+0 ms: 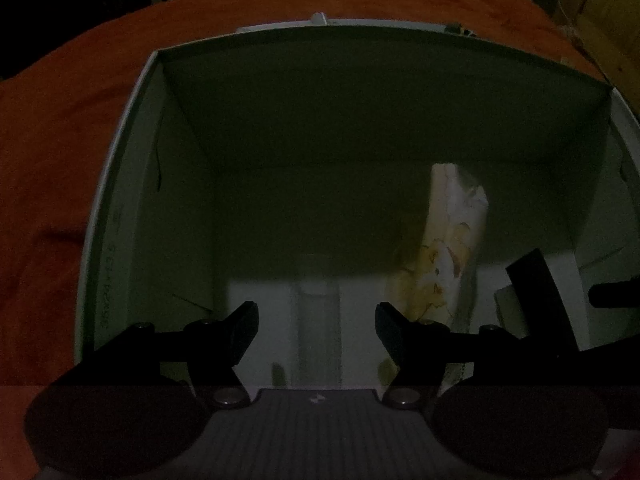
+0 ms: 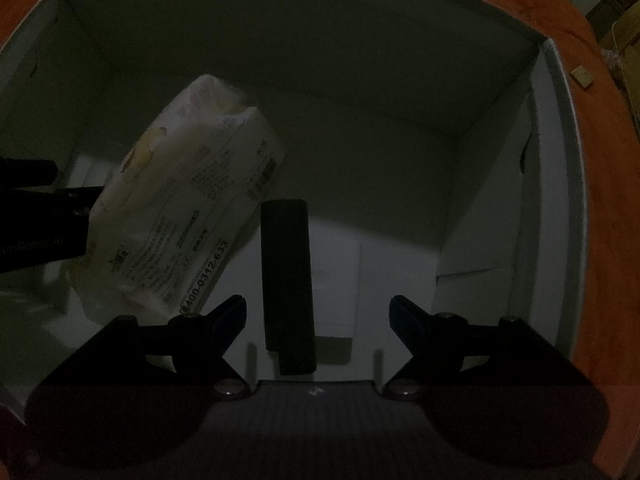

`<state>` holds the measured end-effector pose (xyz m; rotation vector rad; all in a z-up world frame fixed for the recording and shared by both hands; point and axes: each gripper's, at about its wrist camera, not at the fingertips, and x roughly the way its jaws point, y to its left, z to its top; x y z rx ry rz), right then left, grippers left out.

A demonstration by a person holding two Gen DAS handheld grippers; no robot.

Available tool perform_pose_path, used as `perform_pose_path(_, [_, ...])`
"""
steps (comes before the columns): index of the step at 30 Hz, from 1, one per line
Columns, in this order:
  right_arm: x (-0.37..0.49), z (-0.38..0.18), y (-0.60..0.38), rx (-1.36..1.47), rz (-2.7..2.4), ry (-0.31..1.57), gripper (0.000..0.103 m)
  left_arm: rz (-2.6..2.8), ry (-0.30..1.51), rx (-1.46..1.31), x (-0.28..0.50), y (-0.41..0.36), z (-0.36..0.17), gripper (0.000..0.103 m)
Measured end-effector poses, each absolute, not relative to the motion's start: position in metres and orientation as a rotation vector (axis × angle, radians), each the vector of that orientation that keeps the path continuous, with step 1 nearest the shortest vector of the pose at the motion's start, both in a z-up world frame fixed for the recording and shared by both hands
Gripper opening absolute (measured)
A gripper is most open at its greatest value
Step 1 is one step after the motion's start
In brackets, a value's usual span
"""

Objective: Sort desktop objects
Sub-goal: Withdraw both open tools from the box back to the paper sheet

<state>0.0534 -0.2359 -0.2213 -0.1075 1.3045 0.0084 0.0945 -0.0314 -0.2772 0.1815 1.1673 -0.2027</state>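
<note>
Both grippers hang over the white box (image 2: 560,200), w/ nothing held. Left gripper (image 1: 316,332) jaws half-open; tissue pack (image 1: 444,248) just beyond its right jaw. Right gripper (image 2: 318,320) wide open, black bar (image 2: 286,276) between jaws, untouched — prob. just dropped there.

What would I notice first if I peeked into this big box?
Probably the pale printed tissue pack, leaning tilted at the left of the white box, because it is the brightest thing in there. Next comes the long black bar lying on the box floor just right of the pack, in front of the open right gripper. All around the box spreads a bright orange cloth.
</note>
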Motion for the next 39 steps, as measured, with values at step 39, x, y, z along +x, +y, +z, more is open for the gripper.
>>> perform_pose_path(39, [0.096,-0.194,-0.272,0.109,0.083,1.101,0.085,-0.256,0.977,0.138,0.144,-0.024,-0.185,0.101])
